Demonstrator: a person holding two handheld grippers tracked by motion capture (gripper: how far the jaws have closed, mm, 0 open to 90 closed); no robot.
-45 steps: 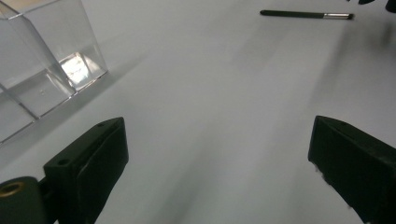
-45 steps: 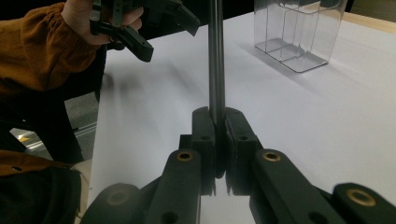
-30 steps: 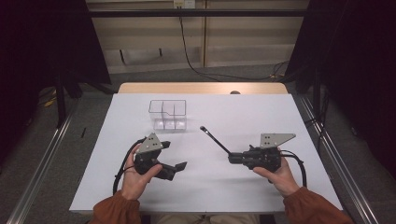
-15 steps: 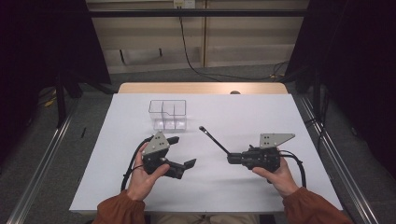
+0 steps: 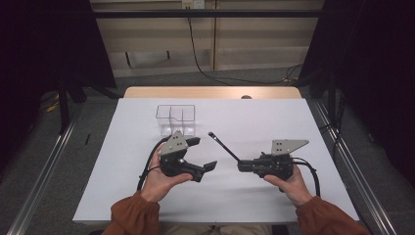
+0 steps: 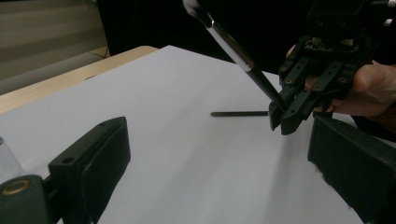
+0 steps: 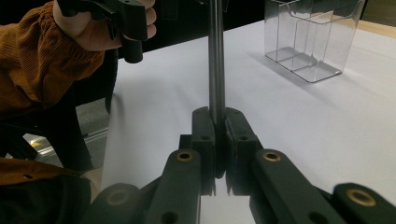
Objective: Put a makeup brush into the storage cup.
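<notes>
We've got the clear organizer [image 5: 175,119] toward the far side of the tabletop [image 5: 254,117]. Nearer than it and just to its right sits the left gripper [image 5: 203,153]; further right of the organizer is the right gripper [image 5: 241,166], with the brush [image 5: 224,146] angling back toward the organizer.

- In the right gripper view the black brush [image 7: 215,56] runs up out of the top edge, so its tip is cut off above the clear box [image 7: 310,37].
- The clear box loses its upper rim at the same edge.
- In the left gripper view the brush's pale tip is cropped at the top edge.
- The left gripper [image 6: 219,172] has its right pad cut by the corner there.
</notes>
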